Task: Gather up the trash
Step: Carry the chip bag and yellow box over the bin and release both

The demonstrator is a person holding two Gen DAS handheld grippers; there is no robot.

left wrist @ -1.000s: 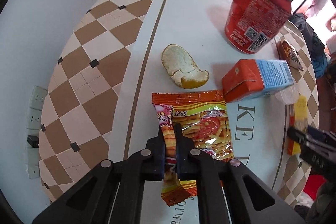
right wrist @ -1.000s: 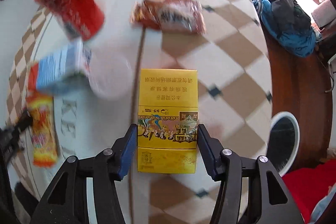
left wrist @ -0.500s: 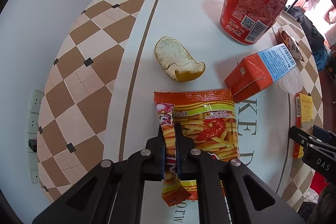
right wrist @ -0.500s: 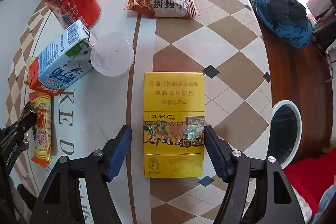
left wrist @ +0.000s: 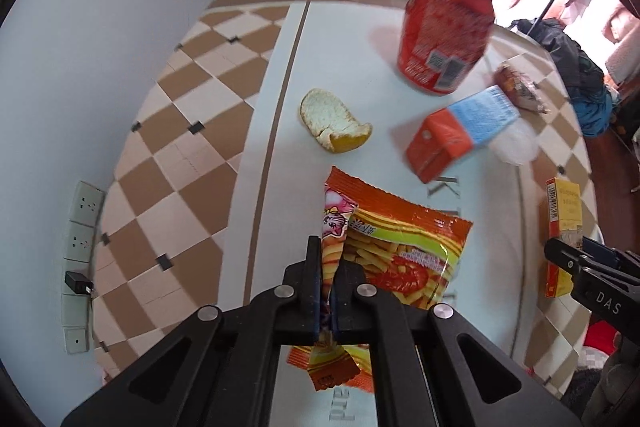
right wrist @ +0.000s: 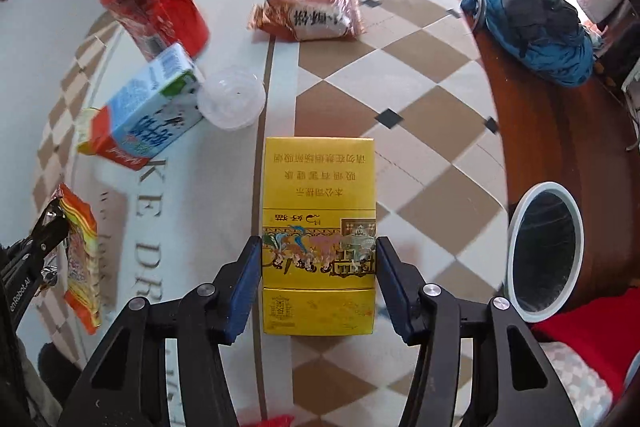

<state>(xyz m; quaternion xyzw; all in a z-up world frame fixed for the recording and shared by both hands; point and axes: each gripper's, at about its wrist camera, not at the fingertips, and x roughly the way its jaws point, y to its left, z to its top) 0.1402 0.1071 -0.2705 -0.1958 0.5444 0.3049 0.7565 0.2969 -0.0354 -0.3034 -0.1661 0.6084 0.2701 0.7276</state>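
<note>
- At the bottom centre of the left wrist view, the left gripper is pinching a folded edge of the orange snack bag, its jaws closed down to the thickness of the film; the bag's far end is tilting up off the table.
- At the bottom centre of the right wrist view, the right gripper is straddling the yellow box, both blue pads touching its long sides; whether the box is lifted or lying on the table I cannot tell.
- Beyond these, toward the middle of the left view, an orange peel and a milk carton are lying loose, the carton just beside a clear plastic lid.
- Farthest off, a red soda can is standing at upper right of the left view, and a brown snack wrapper is lying at top centre of the right view.
- Judging by this, both hands are carrying out the pick-up step; the next move is calling for carrying each piece to the white-rimmed bin at lower right of the right view, keeping the thin film from slipping.
</note>
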